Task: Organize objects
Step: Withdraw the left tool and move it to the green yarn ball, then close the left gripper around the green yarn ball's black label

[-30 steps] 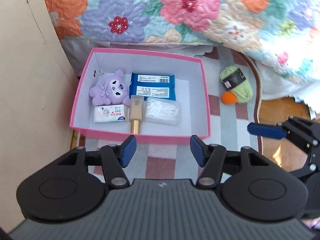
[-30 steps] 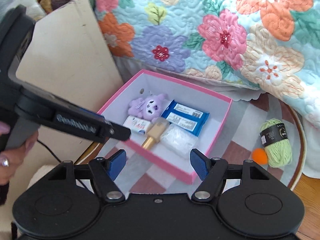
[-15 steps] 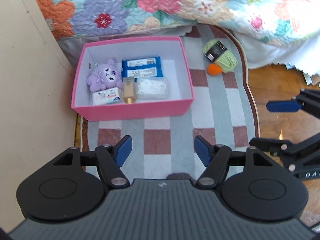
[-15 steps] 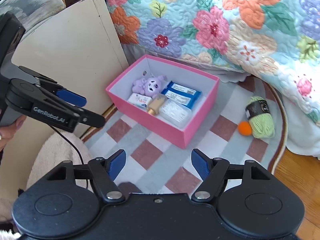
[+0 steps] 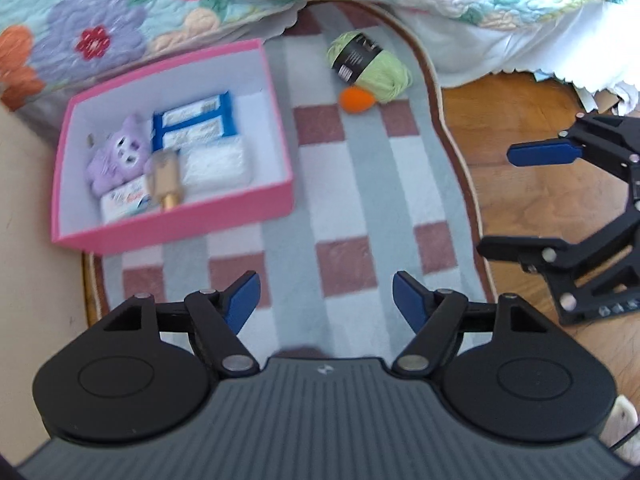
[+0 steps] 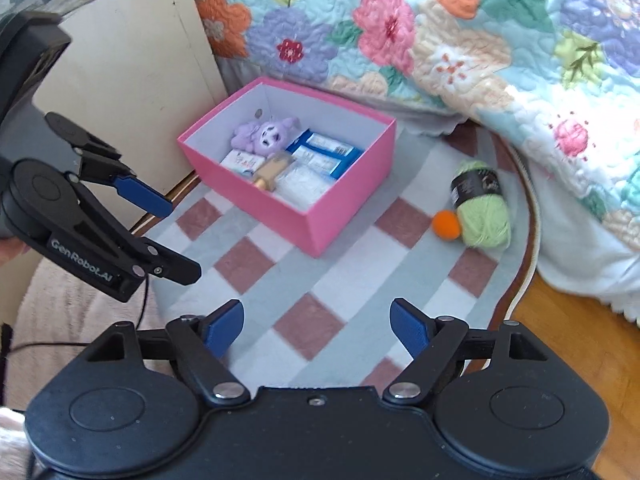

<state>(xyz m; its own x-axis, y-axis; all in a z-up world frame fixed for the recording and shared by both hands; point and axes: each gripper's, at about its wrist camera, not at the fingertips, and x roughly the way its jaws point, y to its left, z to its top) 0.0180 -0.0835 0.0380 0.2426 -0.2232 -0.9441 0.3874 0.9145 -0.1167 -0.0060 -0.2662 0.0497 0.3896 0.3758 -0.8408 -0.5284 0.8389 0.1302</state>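
Left gripper (image 5: 326,300) is hanging wide open, fingers (image 5: 244,300) holding nothing, over the checked rug (image 5: 348,216). Right gripper (image 6: 316,324) is likewise gaping and empty, over the same rug. Ahead and left of the left fingers, the pink box (image 5: 172,224) is sitting on the rug; from the right fingers it is lying ahead, slightly left. Ahead and right of both pairs of fingers, well apart from either, the green yarn (image 6: 482,204) is lying outside the box with the orange ball (image 6: 447,225) touching its near-left side. In the right view the yarn's long axis is running roughly away from the fingers, tilted a little; the right gripper appears the nearer, so it is probably the one to take it, closing across the skein's width. Count: one box, holding one purple plush (image 5: 116,156), one blue packet (image 5: 194,122), one white pouch (image 5: 216,164), one small white pack (image 5: 126,202), one gold-capped bottle (image 5: 165,178); loose on the rug, one yarn, one ball. Flowered quilt (image 6: 440,32) is hanging beyond everything.
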